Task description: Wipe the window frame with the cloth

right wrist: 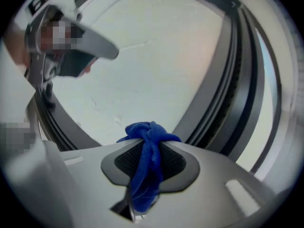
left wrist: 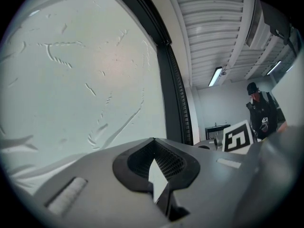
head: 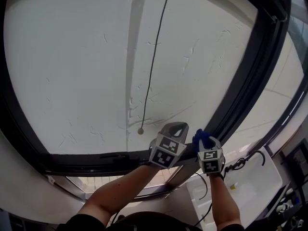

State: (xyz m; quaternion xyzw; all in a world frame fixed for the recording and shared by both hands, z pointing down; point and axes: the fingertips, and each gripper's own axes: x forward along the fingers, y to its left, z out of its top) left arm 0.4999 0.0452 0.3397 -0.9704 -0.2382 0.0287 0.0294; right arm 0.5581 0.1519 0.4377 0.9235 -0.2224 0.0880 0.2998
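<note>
Cloth (right wrist: 149, 161) is deep blue, soft, nubby weave, scrunched into a narrow rope w/ a knot-like bunch at the top. It runs lengthwise down the middle of the right gripper (right wrist: 151, 144), pinched btwn the two dark ribbed pads; the bunch pokes out past the jaw tips, the rest hangs back toward the gripper body w/ a loose end at the bottom. So the right jaws are clamped on the cloth, no gap to either side of it. In the head view the cloth (head: 200, 137) shows as a small blue tuft at the front of the right gripper (head: 206, 141), right at the lower right corner of the window frame (head: 251, 76), where the dark upright meets the bottom rail. Whether it touches the frame or sits just off it: can't tell. Left gripper (left wrist: 153, 142) is just beside the right one, nearer the bottom rail's middle; its jaws are pressed together at the tips w/ nothing btwn them, only a bit of pale pane (left wrist: 80, 80) showing thru the slot behind the tips. The pane is whitish w/ scratch-like marks. A thin pull cord (head: 155, 57) hangs in front of it, bead end near the left gripper. A person in dark clothes (left wrist: 262, 112) stands far back in the left gripper view.
</note>
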